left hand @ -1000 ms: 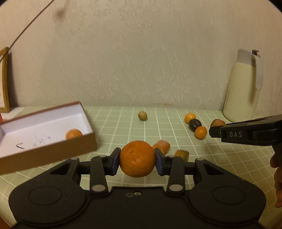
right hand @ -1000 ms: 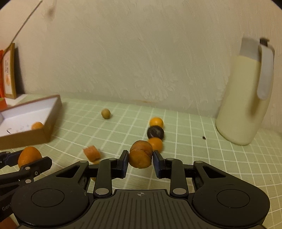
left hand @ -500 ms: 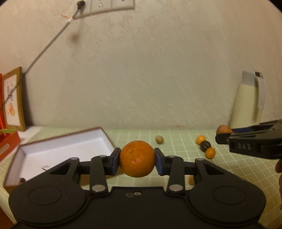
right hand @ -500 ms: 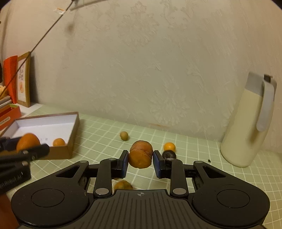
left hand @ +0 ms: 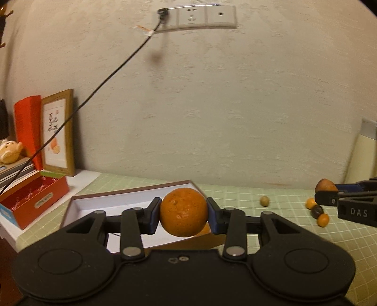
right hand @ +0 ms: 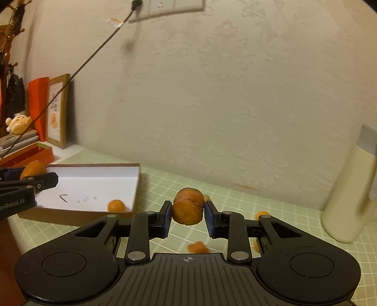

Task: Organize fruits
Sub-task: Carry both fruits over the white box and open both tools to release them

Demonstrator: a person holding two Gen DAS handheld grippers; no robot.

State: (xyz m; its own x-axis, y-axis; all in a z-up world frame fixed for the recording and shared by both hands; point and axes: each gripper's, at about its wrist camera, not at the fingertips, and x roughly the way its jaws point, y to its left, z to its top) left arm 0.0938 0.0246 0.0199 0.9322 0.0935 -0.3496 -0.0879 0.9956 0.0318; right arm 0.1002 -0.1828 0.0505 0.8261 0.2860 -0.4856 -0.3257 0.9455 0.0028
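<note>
Right now a round, dimpled orange mandarin [left hand: 183, 213] sits clamped between the blue pads of the left gripper [left hand: 183, 215], held in the air just above the near edge of a shallow cardboard box with brown walls and a white inside [left hand: 113, 202]. From the right wrist view this same gripper [right hand: 35, 179] shows at the left edge, with the mandarin over the box's left part. One small orange fruit [right hand: 116, 205] lies inside the box near its right wall, beside some pen marks on the white bottom.

The right gripper [right hand: 187, 213] has its jaws closed on a brownish-orange, barrel-shaped piece of fruit [right hand: 187, 206], lifted clear of the pale green grid-patterned table mat [right hand: 294, 211]. In the left wrist view it [left hand: 329, 190] enters from the right, to the right of the box and well apart from it.

Loose on the mat lie a small tan ball-shaped fruit [left hand: 264, 201], two small orange fruits [left hand: 310, 203] with a dark brown one [left hand: 317, 210] between them, and a blurred orange piece [right hand: 197, 247] under the right gripper.

A cream-coloured insulated jug [right hand: 348, 195] stands at the right. At the left, against the wall, are a wood-framed picture [left hand: 57, 131], a red box [left hand: 33, 197] and a small plush toy [left hand: 8, 151]. A black cable [left hand: 94, 94] runs down from a white wall socket plate [left hand: 198, 17].
</note>
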